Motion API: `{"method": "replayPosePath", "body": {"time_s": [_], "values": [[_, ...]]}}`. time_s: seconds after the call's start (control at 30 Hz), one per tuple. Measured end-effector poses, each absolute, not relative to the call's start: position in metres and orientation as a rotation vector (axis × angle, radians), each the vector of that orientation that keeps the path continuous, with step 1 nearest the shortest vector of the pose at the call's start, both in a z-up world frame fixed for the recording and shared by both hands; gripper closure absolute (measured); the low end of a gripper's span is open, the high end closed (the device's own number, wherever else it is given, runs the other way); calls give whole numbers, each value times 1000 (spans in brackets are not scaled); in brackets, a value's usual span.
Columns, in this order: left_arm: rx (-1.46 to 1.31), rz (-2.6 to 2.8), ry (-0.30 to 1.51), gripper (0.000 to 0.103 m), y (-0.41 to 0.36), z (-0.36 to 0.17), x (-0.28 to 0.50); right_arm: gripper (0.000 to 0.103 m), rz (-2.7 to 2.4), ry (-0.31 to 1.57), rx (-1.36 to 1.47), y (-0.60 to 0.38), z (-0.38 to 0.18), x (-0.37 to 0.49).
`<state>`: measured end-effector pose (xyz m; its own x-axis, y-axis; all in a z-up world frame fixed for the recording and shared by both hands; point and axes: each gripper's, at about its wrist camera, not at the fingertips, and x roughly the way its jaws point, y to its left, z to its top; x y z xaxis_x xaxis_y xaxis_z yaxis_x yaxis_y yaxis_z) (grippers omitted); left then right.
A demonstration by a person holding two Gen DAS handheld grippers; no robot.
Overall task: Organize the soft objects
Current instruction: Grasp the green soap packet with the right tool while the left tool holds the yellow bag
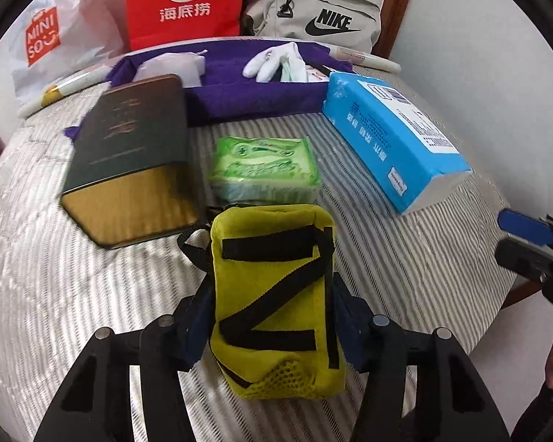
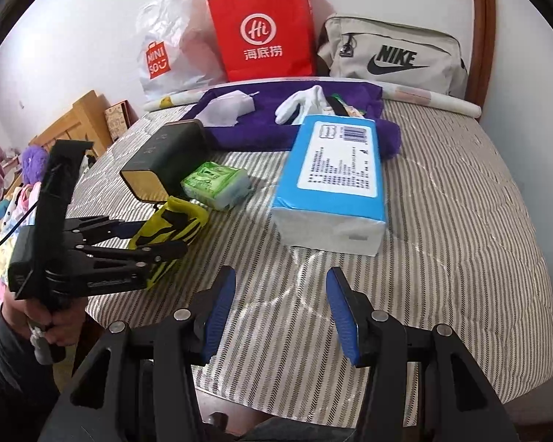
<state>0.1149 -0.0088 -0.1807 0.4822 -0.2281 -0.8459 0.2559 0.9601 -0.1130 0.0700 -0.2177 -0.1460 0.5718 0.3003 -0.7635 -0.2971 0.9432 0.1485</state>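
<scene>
My left gripper (image 1: 272, 316) is shut on a yellow pouch with black straps (image 1: 276, 294), held just above the striped bed cover; it also shows in the right wrist view (image 2: 169, 228). A green tissue pack (image 1: 265, 165) lies just beyond it. A blue tissue pack (image 1: 394, 140) lies to the right, also seen in the right wrist view (image 2: 331, 176). White gloves (image 1: 272, 62) and a white cloth (image 1: 173, 66) lie on a purple towel (image 1: 239, 92) at the back. My right gripper (image 2: 280, 320) is open and empty near the bed's front edge.
A dark green and gold box (image 1: 132, 158) lies left of the green pack. A red paper bag (image 1: 184, 3), a white Miniso bag (image 1: 51, 37) and a beige Nike bag (image 1: 313, 11) stand against the wall. The striped bed cover (image 2: 442, 221) has bare room on the right.
</scene>
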Motion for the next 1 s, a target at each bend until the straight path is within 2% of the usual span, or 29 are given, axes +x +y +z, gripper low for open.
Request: {"method": "replayPosePath", "body": {"time_s": [0.43,0.67,1.0], "values": [[-55,-228,1044,47,51,-178,94,50,493,873,-126,-157,-146,95],[-133,-170,1032,47,91,-175,100,36,568,866,-235,-117,-152,130],[-201,-166,1031,46,121,-180,118,36,621,950,-394,-86,-174,180]]}}
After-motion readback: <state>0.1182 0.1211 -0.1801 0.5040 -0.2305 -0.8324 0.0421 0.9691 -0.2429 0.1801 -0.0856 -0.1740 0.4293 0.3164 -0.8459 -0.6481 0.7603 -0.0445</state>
